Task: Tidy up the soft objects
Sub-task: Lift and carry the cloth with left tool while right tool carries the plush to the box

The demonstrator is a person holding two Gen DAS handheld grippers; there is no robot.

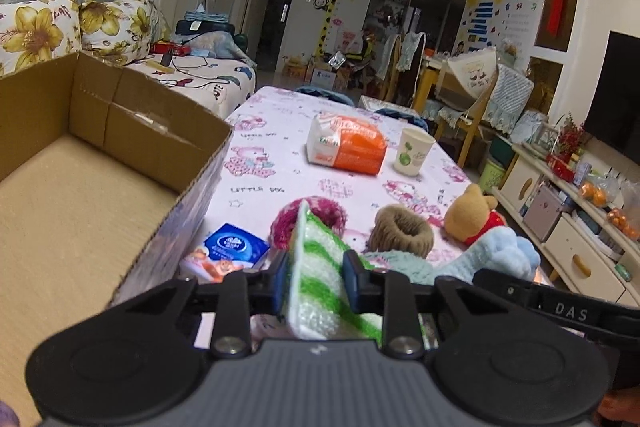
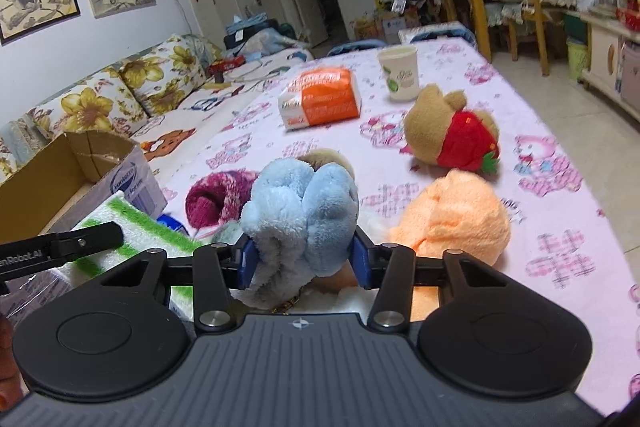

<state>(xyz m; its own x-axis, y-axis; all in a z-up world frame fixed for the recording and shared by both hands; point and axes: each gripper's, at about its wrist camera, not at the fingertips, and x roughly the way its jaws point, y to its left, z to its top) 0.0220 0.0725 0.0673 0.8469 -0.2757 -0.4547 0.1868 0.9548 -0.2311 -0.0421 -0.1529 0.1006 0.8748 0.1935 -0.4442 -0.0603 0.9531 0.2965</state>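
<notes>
Two tongs: the left tongs pinch one green-striped cloth beside the box, the right tongs squeeze one blue plush over the table; two knitted rings, one bear, one orange plush partly hidden

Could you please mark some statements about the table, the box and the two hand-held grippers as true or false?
1. The left hand-held gripper is shut on the green-striped cloth. True.
2. The right hand-held gripper is empty. False: its pads press on the blue plush toy.
3. The cardboard box already holds soft toys. False: the visible inside holds none.
4. The paper cup stands upright on the table. True.
5. The bear plush wears a blue outfit. False: it is red.
6. The orange tissue pack lies beside the cup. True.
</notes>
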